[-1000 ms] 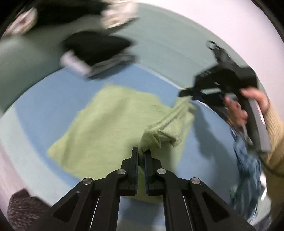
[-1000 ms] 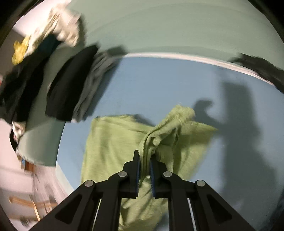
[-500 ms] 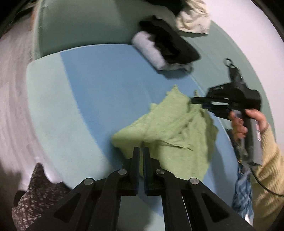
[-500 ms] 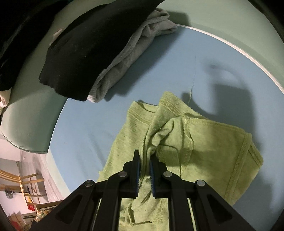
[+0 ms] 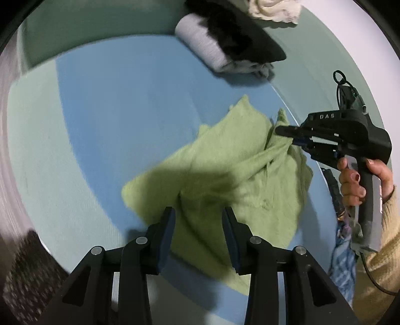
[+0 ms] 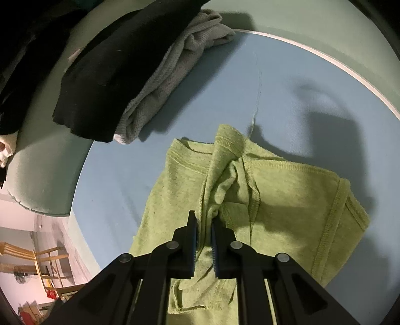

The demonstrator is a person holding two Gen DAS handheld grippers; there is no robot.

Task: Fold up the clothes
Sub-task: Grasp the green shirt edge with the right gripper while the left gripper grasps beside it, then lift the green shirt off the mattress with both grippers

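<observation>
Left claw (image 5: 197, 220) gapes wide, empty; right claw (image 6: 203, 222) pinches bunched green garment (image 5: 237, 175) lying on blue mat (image 5: 112, 112). Cloth looks soft, light, limp; I'd grip stitched hems.

Blue mat (image 5: 105, 105) spread over a pale green bed (image 5: 315, 62), white piping along its far edge. On the mat, a crumpled green garment (image 5: 225, 180) near the middle. At the mat's far edge and partly on the green bed, a folded grey garment (image 6: 160, 82) with a black one (image 6: 112, 75) on top; beyond these, a cream cloth (image 5: 272, 10).
</observation>
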